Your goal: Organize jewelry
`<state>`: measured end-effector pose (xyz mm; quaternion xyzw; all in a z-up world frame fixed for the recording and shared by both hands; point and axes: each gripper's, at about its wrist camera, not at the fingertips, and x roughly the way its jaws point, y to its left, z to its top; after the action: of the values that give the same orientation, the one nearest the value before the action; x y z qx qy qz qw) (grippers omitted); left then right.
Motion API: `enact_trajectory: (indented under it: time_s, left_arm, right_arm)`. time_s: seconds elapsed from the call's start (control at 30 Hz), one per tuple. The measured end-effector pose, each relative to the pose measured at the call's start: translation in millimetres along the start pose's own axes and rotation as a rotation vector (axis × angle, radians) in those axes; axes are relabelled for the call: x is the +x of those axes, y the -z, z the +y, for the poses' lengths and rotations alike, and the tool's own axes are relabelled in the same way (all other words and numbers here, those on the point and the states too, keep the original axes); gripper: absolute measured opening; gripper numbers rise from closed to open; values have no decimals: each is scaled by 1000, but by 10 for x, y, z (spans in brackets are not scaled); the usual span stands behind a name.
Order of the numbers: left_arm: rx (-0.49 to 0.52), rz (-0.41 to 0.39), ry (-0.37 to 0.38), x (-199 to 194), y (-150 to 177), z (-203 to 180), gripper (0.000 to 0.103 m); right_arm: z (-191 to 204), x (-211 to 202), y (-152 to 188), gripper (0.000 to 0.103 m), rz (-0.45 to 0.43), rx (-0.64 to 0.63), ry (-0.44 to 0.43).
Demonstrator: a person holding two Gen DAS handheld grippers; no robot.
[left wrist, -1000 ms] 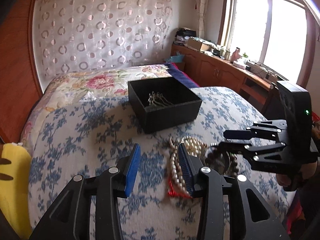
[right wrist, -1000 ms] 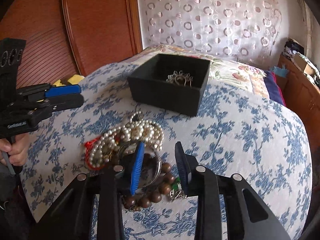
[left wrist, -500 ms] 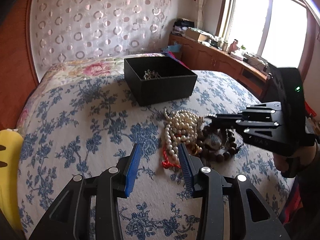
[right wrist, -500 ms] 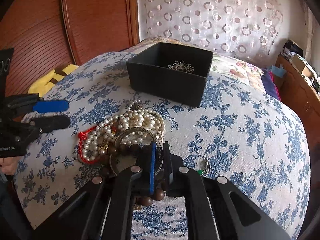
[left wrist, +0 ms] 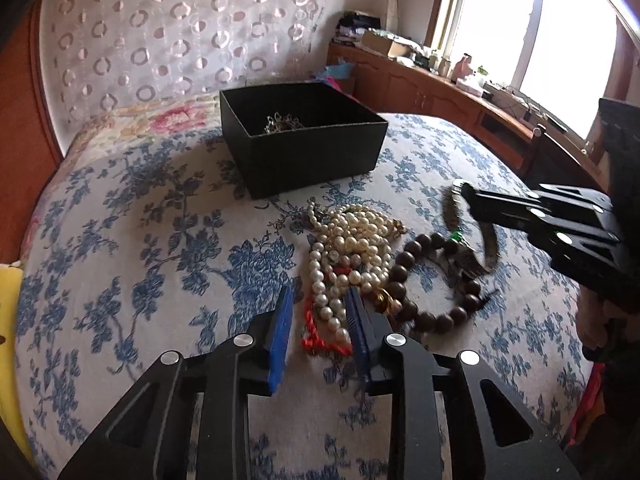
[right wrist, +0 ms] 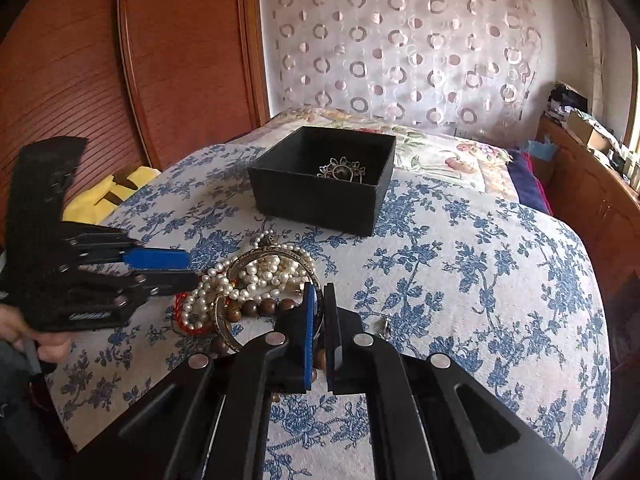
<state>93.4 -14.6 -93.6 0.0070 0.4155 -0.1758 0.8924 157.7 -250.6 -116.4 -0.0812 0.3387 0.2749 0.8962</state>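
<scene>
A black open box (left wrist: 304, 148) (right wrist: 320, 184) stands on the floral bedspread with a silver pendant (right wrist: 342, 170) inside. A heap of jewelry lies in front of it: a pearl necklace (left wrist: 352, 244) (right wrist: 256, 276), a red cord (left wrist: 316, 332), a brown bead bracelet (left wrist: 436, 276). My right gripper (right wrist: 319, 300) (left wrist: 460, 192) is shut on a metal bangle (right wrist: 276, 260) and holds it lifted above the heap. My left gripper (left wrist: 318, 312) (right wrist: 188, 268) is open, its fingers on either side of the pearl strand and red cord.
A yellow cloth (right wrist: 108, 196) lies at the bed's left edge. A wooden headboard (right wrist: 120, 80) and a patterned curtain (right wrist: 400, 52) stand behind. A wooden sideboard (left wrist: 460, 96) with clutter runs under the window at the right.
My right gripper closed on the bangle and lifted it off the heap. My left gripper moved forward to the pearls and red cord, still open.
</scene>
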Motion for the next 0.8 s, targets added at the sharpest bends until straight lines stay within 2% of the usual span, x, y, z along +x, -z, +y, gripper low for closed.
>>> enact_trajectory:
  time_s: [0.2, 0.5, 0.53, 0.6, 0.63, 0.8]
  left_arm:
    - [-2, 40, -15, 171, -132, 67, 20]
    - [64, 70, -75, 289, -272, 21, 20]
    - [75, 73, -83, 299, -280, 9, 19]
    - [92, 77, -94, 309, -288, -8, 7]
    - [94, 78, -91, 309, -289, -12, 7]
    - [75, 24, -82, 166, -306, -38, 7]
  right_arm:
    - [-18, -23, 50, 5, 0, 7, -8]
    - [-14, -37, 107, 5, 1, 6, -18]
    - [-16, -40, 117, 5, 2, 7, -19]
    - [-26, -45, 125, 5, 4, 8, -22]
    - [-33, -51, 138, 5, 5, 7, -23]
    - [-82, -77, 207, 5, 6, 18, -28]
